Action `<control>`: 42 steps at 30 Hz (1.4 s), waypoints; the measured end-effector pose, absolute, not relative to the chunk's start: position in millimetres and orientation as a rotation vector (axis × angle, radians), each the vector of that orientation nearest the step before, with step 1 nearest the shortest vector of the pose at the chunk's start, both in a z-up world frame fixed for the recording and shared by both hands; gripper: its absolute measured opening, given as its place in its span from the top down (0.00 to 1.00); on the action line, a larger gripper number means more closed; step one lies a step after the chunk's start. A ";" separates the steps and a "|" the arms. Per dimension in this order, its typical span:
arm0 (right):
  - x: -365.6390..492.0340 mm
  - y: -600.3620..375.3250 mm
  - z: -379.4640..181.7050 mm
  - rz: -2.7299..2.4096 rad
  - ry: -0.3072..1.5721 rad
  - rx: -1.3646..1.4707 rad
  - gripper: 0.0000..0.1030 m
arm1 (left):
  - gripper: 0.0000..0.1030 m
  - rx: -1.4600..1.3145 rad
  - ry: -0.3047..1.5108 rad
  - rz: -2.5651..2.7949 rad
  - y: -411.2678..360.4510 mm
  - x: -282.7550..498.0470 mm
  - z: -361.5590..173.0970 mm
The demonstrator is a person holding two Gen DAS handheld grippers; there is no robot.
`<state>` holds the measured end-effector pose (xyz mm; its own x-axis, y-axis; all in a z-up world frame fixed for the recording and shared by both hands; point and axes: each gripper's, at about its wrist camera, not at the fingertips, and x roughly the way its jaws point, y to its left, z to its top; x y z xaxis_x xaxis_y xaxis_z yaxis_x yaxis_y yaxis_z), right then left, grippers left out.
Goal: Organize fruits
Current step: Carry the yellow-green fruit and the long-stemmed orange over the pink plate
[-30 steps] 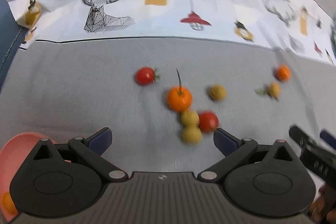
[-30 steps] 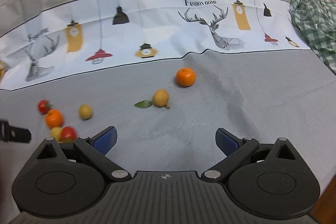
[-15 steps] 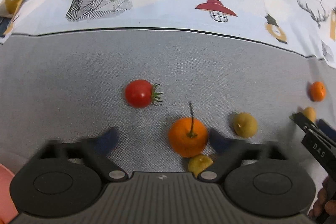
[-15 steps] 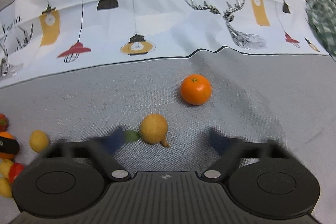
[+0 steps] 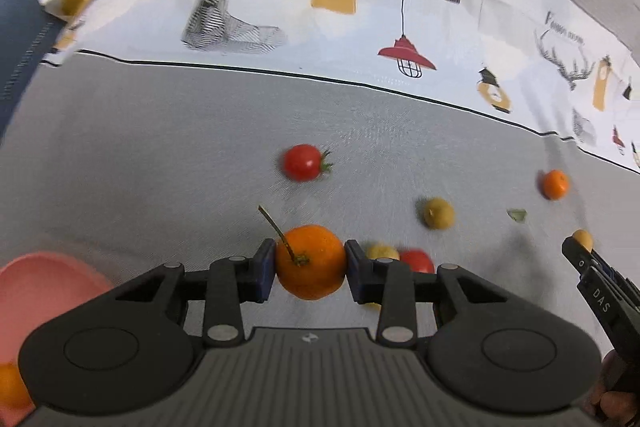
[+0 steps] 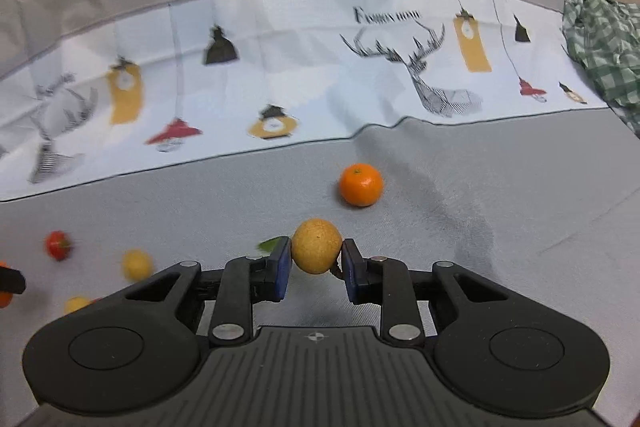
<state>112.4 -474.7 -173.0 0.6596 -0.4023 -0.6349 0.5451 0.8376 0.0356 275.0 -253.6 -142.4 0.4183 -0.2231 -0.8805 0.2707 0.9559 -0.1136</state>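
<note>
Stemmed orange [image 5: 310, 261], lower centre of the left view, sits between the closing pads of the left hand-held gripper [image 5: 310, 267], which pinch its sides clear of the stalk. Yellow-brown fruit [image 6: 316, 246], centre of the right view, is pinched by the right hand-held gripper [image 6: 315, 259]. Pink bowl [image 5: 38, 287], lower left, likely awaits them. A tomato [image 5: 302, 162] and a small orange [image 6: 361, 185] lie loose on the grey cloth [image 5: 160, 147].
</note>
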 end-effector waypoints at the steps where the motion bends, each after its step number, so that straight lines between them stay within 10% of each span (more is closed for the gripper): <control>1: 105.3 -467.1 -167.2 -0.529 0.655 0.228 0.73 | 0.61 0.047 1.094 -0.313 -246.2 266.3 -136.2; 42: -55.7 -166.3 -32.7 0.000 0.660 -0.034 0.73 | 0.61 -0.082 0.849 -0.179 10.4 -5.9 -17.4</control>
<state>-55.7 -166.3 -32.7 0.7901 -0.0106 -0.6129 -0.0107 0.9995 -0.0311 -5.9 10.4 -17.4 0.6466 -0.1902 -0.7387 0.1244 0.9818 -0.1438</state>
